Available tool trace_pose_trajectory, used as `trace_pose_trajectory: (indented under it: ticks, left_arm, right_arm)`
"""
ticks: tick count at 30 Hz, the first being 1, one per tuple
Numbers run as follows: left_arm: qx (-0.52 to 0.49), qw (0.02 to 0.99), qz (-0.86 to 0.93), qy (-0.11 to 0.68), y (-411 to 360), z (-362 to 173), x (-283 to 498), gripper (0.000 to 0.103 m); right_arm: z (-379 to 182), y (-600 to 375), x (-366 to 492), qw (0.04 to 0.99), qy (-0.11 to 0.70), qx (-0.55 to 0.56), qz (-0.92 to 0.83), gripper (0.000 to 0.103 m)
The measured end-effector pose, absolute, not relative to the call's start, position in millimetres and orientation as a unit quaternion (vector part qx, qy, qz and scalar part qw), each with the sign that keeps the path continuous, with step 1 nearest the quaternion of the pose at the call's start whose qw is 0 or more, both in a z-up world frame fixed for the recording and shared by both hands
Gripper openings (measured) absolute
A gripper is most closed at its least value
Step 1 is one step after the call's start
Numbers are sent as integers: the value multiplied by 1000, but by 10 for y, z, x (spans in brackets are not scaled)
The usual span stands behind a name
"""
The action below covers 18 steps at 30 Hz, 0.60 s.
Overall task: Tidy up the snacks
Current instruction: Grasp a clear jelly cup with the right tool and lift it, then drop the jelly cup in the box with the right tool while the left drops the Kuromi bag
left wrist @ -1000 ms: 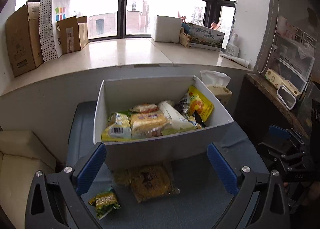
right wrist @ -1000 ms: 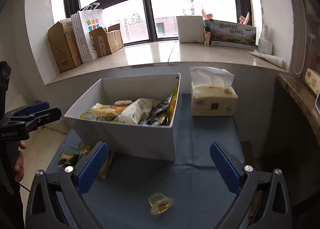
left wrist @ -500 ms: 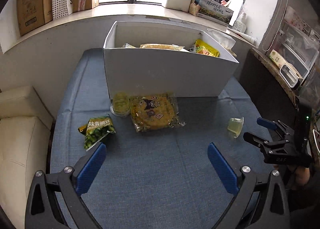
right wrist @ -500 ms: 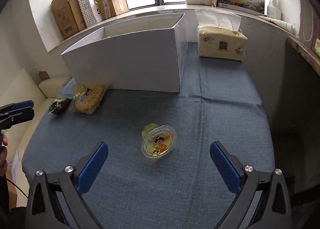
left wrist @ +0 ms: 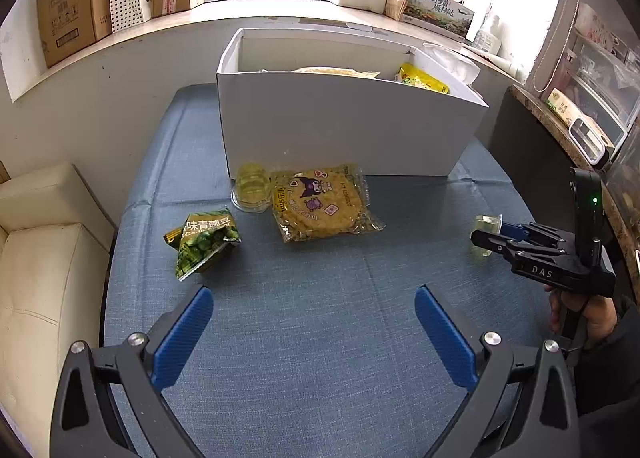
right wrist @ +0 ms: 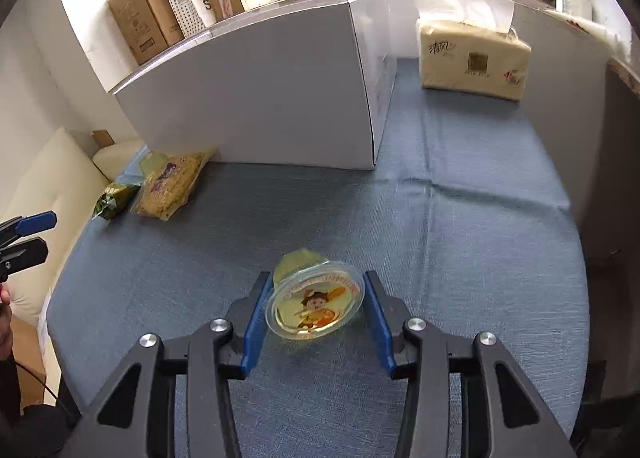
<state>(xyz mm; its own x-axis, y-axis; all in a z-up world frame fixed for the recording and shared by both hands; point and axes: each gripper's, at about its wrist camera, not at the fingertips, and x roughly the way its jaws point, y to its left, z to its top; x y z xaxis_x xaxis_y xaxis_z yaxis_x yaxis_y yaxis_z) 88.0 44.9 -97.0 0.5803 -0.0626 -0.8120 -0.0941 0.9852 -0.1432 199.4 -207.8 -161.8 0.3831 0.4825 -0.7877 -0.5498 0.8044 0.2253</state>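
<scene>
So the right tongs (right wrist: 316, 316) are closing in on a little jelly cup (right wrist: 315, 306) that's lying tipped on its side on the blue-covered worktop (right wrist: 460, 226), printed foil lid facing the camera. The cup is sitting right between the two blue pads, left pad looking like it's touching the rim, right one just beside it, so I'm not calling it gripped yet. The left tongs (left wrist: 314, 332) are hanging wide apart over bare cloth with nothing in them. Over by the front wall of the white box (left wrist: 344, 126) there's a second jelly cup (left wrist: 251, 188), a round cracker pack (left wrist: 320, 202) touching it, and a green pea bag (left wrist: 204, 242) a bit nearer. The box is already holding some yellow packets. Handling-wise I'm guessing that cup is light, with thin smooth plastic walls that are going to flex and maybe squirt out if squeezed hard, and the foil lid could pop or dent. The rim flange looks like the stiffest part, so pinching across it, or just under it on the body, seems the safest bet, with gentle pressure. Then it's presumably going over the box wall.
</scene>
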Motion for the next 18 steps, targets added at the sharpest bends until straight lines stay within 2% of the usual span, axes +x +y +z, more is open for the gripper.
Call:
trace_pose_trajectory:
  ticks: [7,18]
  left_arm:
    - [-91,880,8,466,428,-1037,988,103]
    - [-74,873,8,482,92,-1188,1586,103]
  right_arm:
    - [-1528,-2134,1921,835,452,-27,312,48]
    - [-970,-2427,1626,864,401,15,306,48]
